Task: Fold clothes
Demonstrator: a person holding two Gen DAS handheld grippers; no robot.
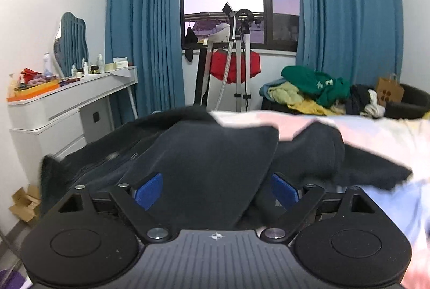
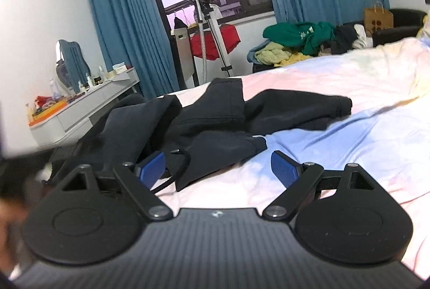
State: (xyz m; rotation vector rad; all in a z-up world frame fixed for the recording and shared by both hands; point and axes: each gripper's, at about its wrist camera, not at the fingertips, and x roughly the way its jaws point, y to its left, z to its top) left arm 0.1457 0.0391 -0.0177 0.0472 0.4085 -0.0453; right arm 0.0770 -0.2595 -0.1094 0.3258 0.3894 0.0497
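A dark navy garment point(image 2: 215, 114) lies crumpled on the pastel bed sheet point(image 2: 349, 127), with a sleeve reaching right and a black drawstring point(image 2: 177, 170) by its near edge. My right gripper point(image 2: 217, 168) is open and empty, low over the sheet just in front of that near edge. In the left wrist view the same garment point(image 1: 215, 154) bulges up between my blue pads point(image 1: 149, 191). My left gripper point(image 1: 216, 189) stands wide open with a fold of the cloth lying between the jaws.
A white dressing table point(image 1: 67, 100) with bottles and a mirror stands at the left. A pile of green and yellow clothes point(image 1: 309, 90) lies beyond the bed. A garment steamer stand point(image 1: 242, 60) with red cloth is by the window with blue curtains. A cardboard box point(image 1: 24, 203) sits on the floor.
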